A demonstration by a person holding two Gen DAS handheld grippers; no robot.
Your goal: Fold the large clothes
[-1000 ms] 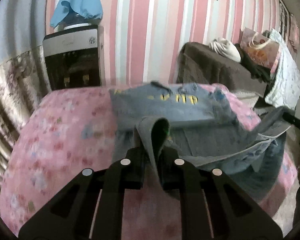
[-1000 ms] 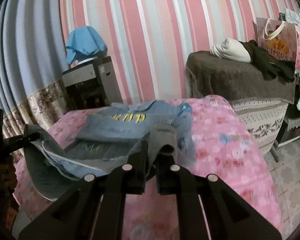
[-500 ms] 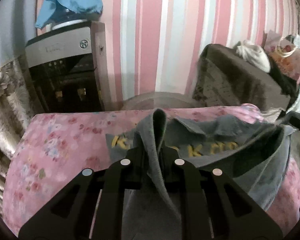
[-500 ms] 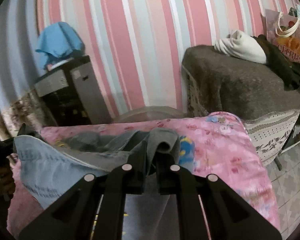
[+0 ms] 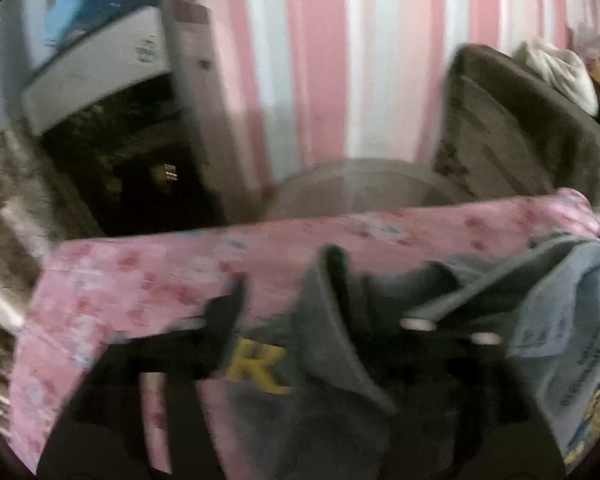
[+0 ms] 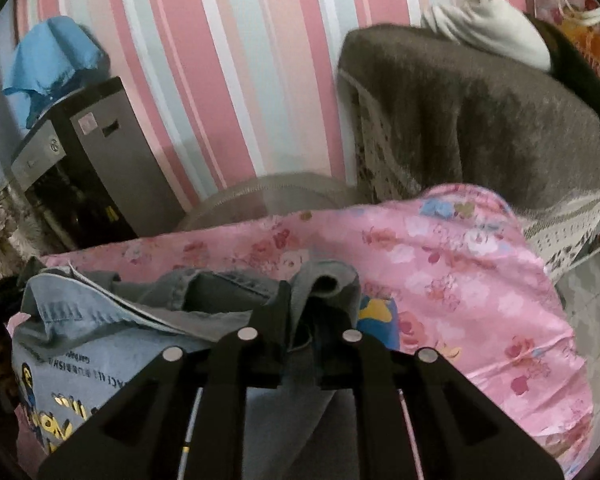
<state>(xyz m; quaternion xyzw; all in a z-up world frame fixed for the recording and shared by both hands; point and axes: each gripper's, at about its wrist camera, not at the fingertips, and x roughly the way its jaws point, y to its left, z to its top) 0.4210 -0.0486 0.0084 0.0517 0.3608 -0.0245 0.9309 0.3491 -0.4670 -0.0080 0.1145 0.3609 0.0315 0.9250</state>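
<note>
Denim garment [image 6: 112,320] lying across pink floral bedcover [image 6: 460,264], near its far edge, lower part doubled over upper part with yellow lettering. Left gripper [image 5: 292,320]: jaws opening, spread wide, grey fold of the garment standing between them, leaning on the right finger, clear of the left one; picture blurred. Right gripper [image 6: 304,312]: jaws narrow and opening, a rolled grey fold of the same garment pinched between them. Behind the bed: pink striped wall [image 6: 228,80], dark cabinet [image 6: 84,160] topped by blue cloth [image 6: 52,56], brown-covered furniture [image 6: 460,112] with white bundle [image 6: 488,20] on top.
</note>
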